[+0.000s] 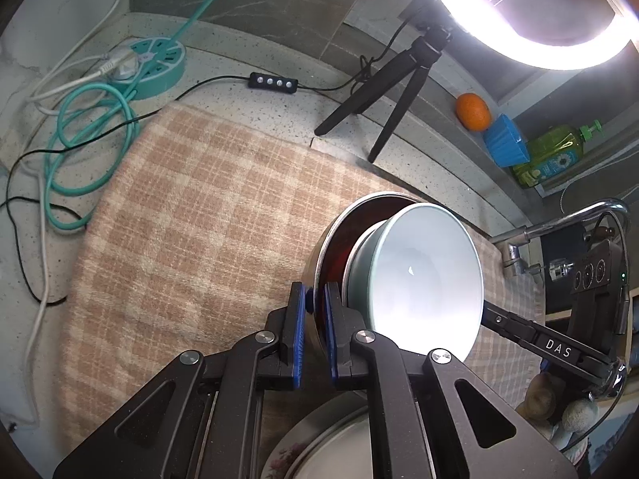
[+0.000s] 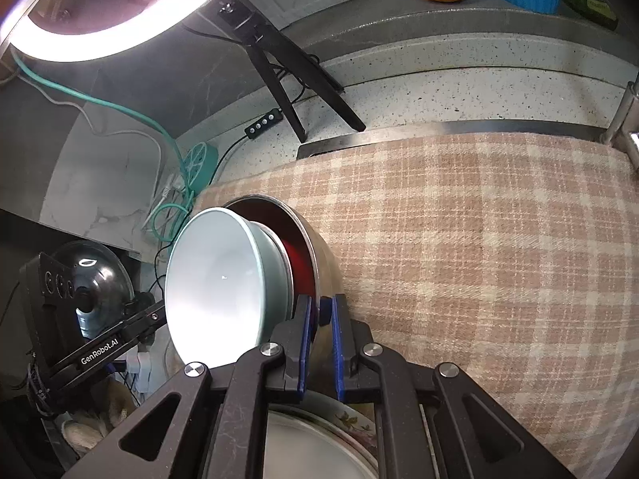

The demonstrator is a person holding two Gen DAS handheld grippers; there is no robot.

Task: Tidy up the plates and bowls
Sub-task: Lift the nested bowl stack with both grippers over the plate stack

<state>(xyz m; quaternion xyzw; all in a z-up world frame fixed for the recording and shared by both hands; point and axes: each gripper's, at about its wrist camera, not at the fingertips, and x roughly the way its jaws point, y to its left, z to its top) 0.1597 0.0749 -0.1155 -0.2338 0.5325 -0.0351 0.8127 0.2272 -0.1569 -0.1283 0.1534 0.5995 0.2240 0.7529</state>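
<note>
Left wrist view shows the left gripper [image 1: 315, 311] clamped on the rim of a steel bowl [image 1: 319, 247] with a dark red inside, blue pads either side of the thin wall. A pale bowl [image 1: 419, 275] sits nested inside it, its foot against the red inner face. Right wrist view shows the right gripper [image 2: 319, 319] pinched on the opposite part of the same rim. Both bowls hang tilted above the checked cloth [image 1: 179, 207], over a flowered plate [image 2: 351, 423] just below the fingers.

My guess is the pale bowl is ceramic: stiff, fairly heavy, glazed and slick, and it would chip or break if dropped. Nothing grips it; it only rests in the steel one, so any further tilt could let it slide out. The steel bowl looks light and rigid, but its smooth wall offers little friction. The rim is the only sensible hold, with two opposite pinches sharing the load. Keeping the pair level matters most.
</note>
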